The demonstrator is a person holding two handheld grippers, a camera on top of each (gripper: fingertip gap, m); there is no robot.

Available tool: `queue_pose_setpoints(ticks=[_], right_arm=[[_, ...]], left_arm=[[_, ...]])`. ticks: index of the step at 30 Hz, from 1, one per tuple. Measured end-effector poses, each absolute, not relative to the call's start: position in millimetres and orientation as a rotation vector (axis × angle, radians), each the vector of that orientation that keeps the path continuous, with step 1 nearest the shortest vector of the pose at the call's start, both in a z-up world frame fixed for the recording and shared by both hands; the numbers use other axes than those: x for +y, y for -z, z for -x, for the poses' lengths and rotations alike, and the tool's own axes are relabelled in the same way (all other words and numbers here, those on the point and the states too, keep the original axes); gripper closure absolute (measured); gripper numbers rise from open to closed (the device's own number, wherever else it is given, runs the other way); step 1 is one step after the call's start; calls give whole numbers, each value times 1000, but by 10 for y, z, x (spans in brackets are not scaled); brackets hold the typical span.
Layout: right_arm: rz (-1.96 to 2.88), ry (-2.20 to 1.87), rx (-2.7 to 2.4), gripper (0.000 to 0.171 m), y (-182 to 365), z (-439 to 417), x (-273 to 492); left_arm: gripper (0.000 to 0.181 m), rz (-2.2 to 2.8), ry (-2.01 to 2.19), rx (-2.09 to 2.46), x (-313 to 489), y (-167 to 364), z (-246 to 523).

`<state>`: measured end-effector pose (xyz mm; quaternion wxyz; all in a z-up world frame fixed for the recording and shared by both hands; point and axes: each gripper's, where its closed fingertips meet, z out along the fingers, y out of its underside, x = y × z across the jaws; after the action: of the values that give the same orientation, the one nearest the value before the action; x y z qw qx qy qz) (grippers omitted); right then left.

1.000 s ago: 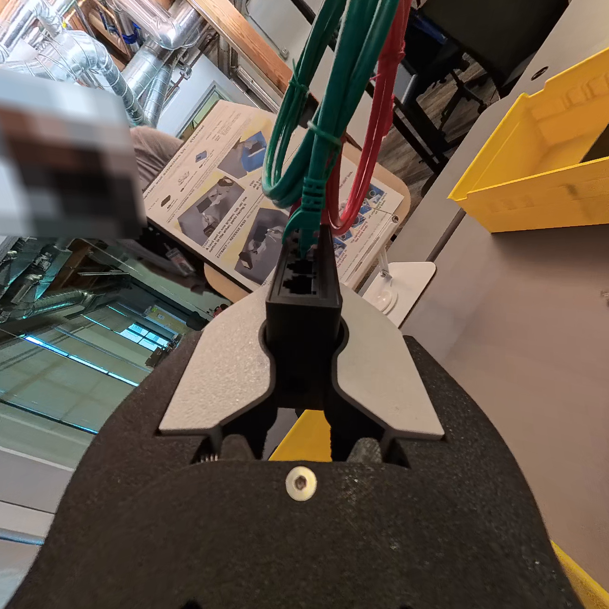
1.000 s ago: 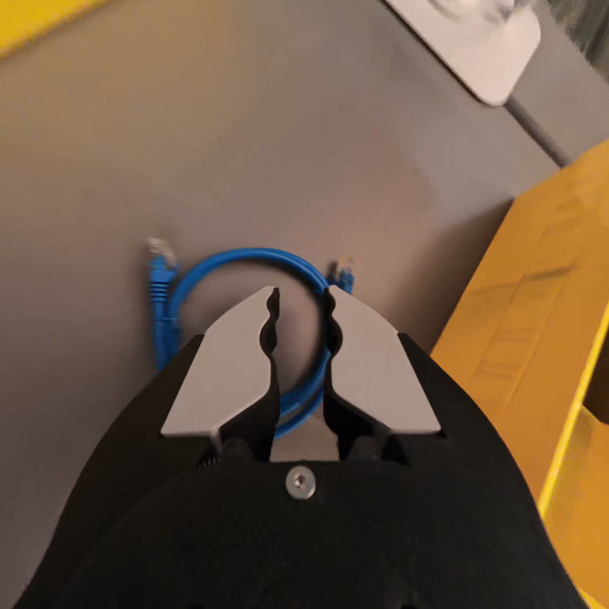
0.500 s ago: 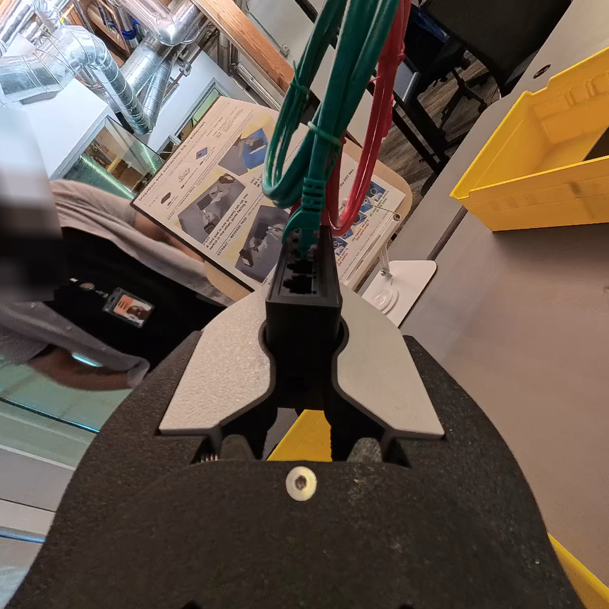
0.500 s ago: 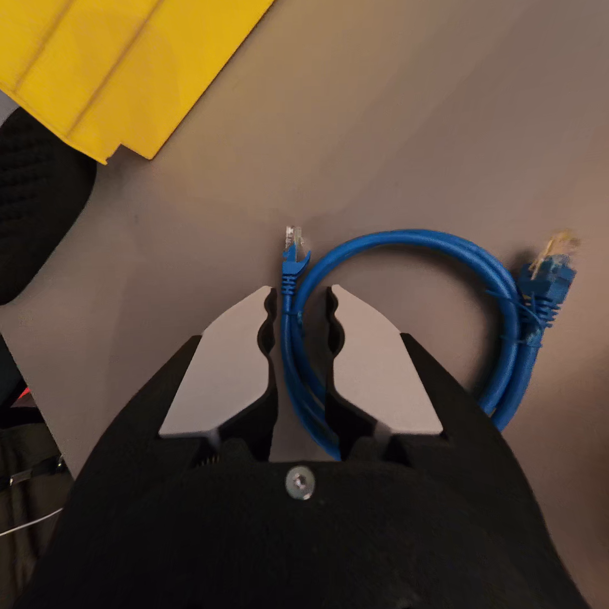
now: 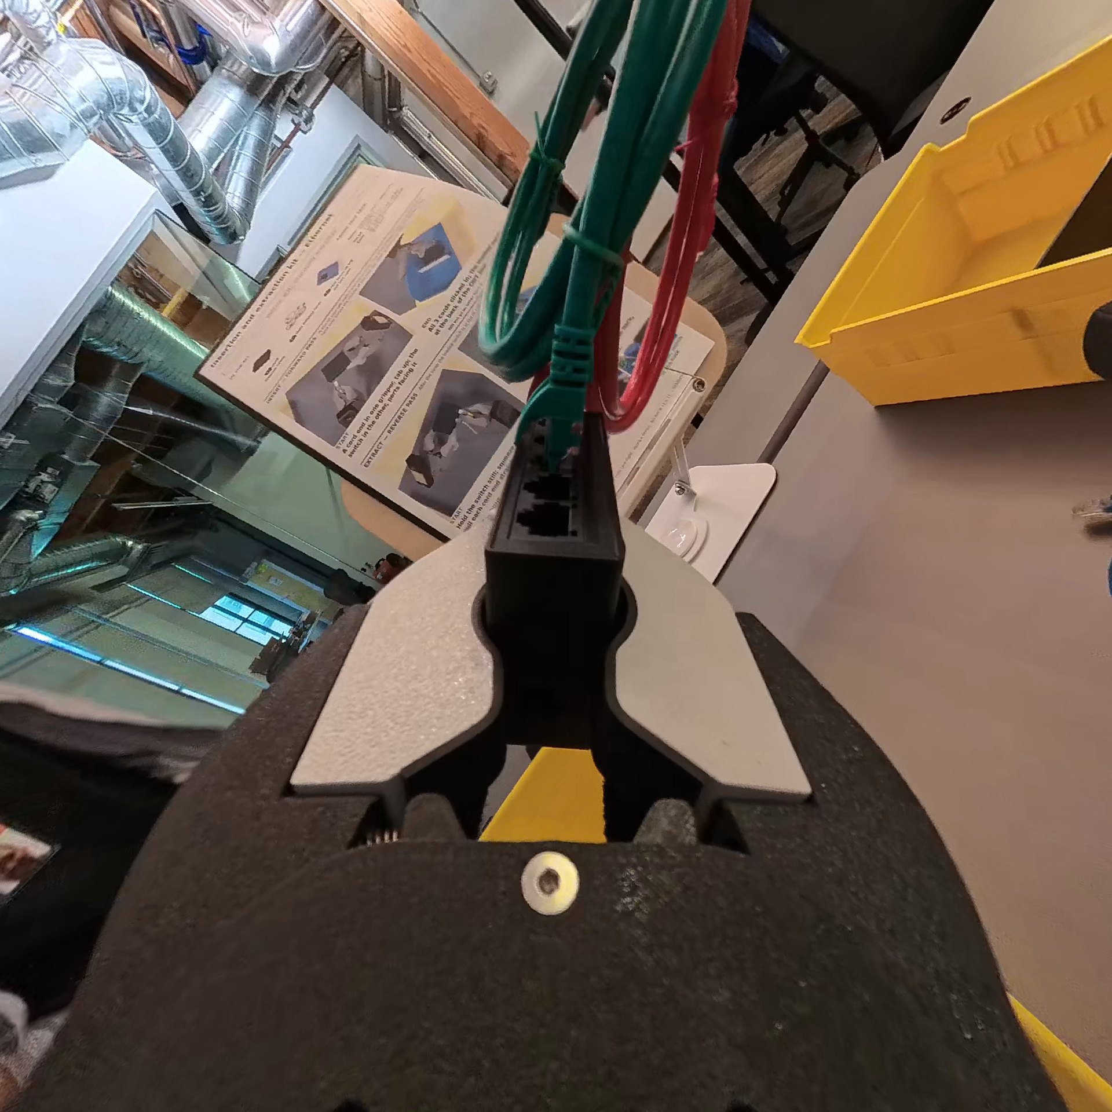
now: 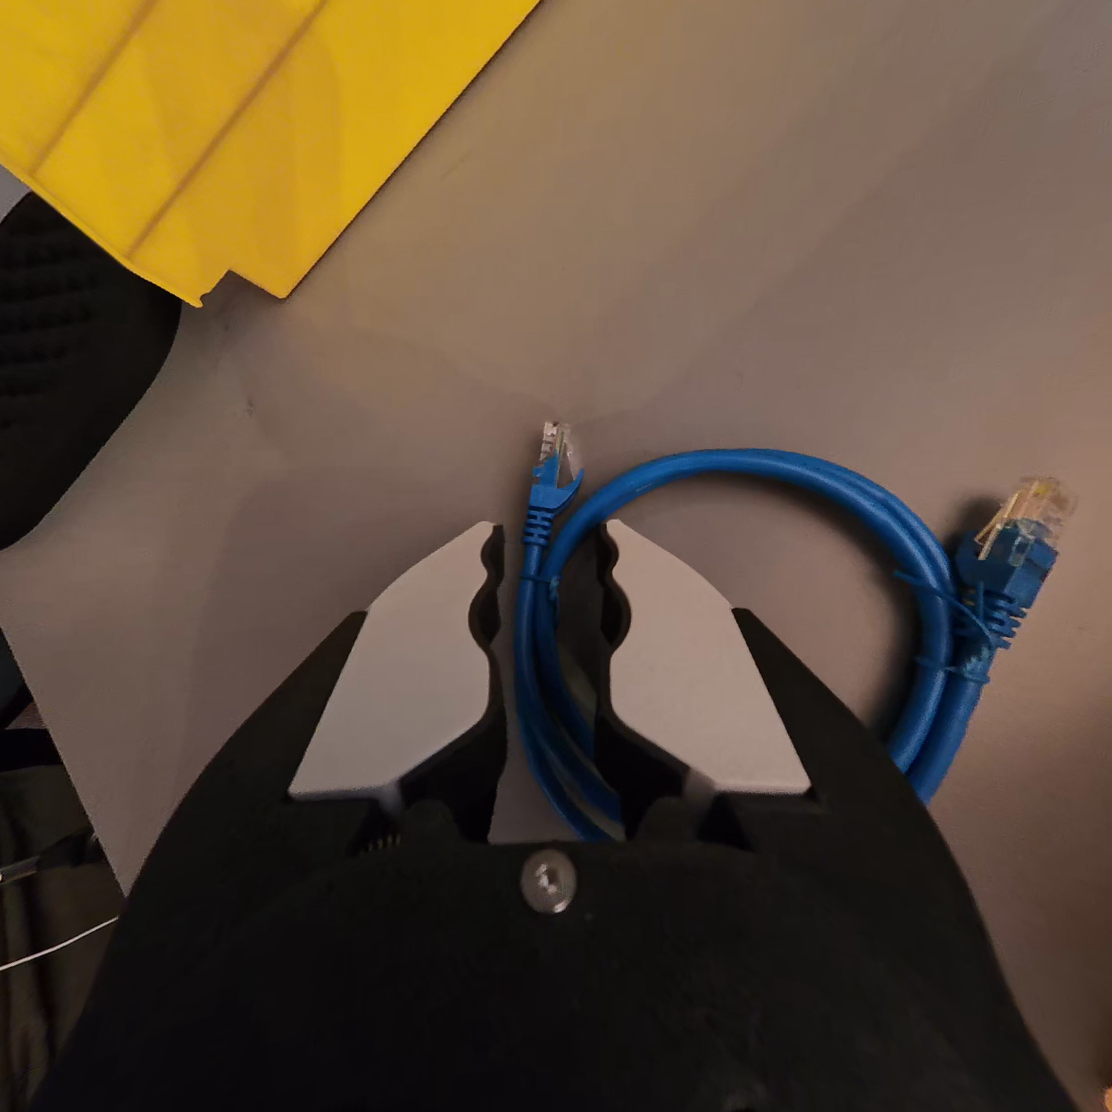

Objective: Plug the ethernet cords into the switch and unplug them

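Blue cord (image 6: 752, 475) lies coiled on the table (image 6: 782, 240), straddled by your open right gripper (image 6: 550, 535). Close just behind its plug (image 6: 550, 475). Left gripper (image 5: 553, 602) clamps the switch (image 5: 553, 541); hold it steady.

The left gripper (image 5: 553, 608) has a broad, rounded black body with a grainy, foam-like surface, a single silver hex-socket screw (image 5: 549, 883) set at its centre and two pale grey, flat-topped fingers (image 5: 409, 680) with black scalloped inner edges. The right gripper (image 6: 550, 529) is built alike: a black body, a silver centre screw (image 6: 547, 883), and pale fingers (image 6: 403, 674) tapering to points above wavy black pads, with a small coil spring visible at the base of one finger.
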<state>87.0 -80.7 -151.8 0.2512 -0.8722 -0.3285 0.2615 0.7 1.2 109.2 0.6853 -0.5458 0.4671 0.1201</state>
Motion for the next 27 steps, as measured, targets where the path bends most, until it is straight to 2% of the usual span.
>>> queue_pose_setpoints(ticks=[5,11,16,27], right_arm=[[2378,-624,-933,137,1527,-856,-817],[2357,-478,-960,151,1558,-900,-760],[2252,-406,-988,153,1495,-928,-726],[1687,70,-911,155,60,-1259,-583]], left_arm=[[151,1236,-279,1064,50,-1020,-40],[151,1244,-280,1072,69,-987,-51],[151,1249,-271,1064,89,-986,-23],[151,1284,-284,1048,194,-930,74]])
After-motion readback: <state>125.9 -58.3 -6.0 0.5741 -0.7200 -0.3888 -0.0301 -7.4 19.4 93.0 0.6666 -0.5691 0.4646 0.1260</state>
